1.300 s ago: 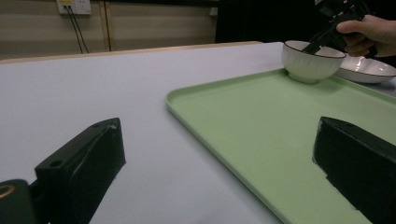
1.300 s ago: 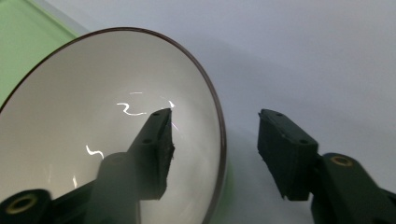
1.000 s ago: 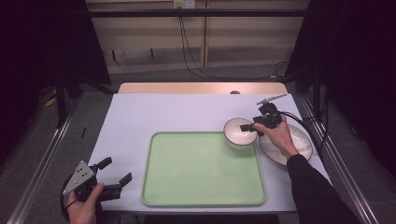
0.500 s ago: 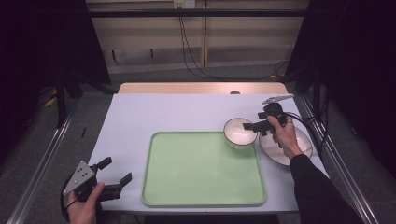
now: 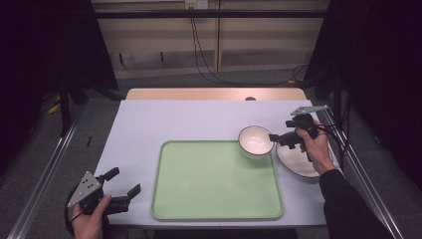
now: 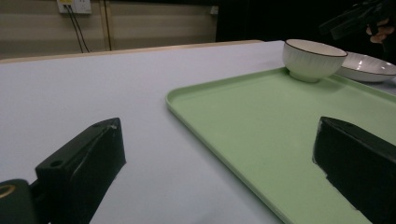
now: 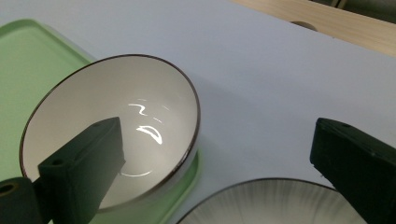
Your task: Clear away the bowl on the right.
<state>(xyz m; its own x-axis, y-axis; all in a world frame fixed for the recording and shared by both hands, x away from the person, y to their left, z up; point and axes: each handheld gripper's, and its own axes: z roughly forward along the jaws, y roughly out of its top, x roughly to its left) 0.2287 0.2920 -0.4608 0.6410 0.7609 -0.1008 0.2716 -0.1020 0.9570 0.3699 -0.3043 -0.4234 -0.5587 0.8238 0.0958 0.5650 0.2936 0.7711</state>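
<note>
Right tool back, open, empty.

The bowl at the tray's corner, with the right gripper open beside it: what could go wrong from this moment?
1. The bowl sits on the far right corner of the green tray, partly over its raised rim, so a nudge might tip it or slide it off.
2. The plate lies close beside the bowl; a push to the right could knock them together.
3. The right gripper is open above the plate, so lowering it carelessly may strike that.

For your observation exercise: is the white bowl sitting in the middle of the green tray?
No, the bowl sits at the tray's far right corner, beside the plate.
</note>
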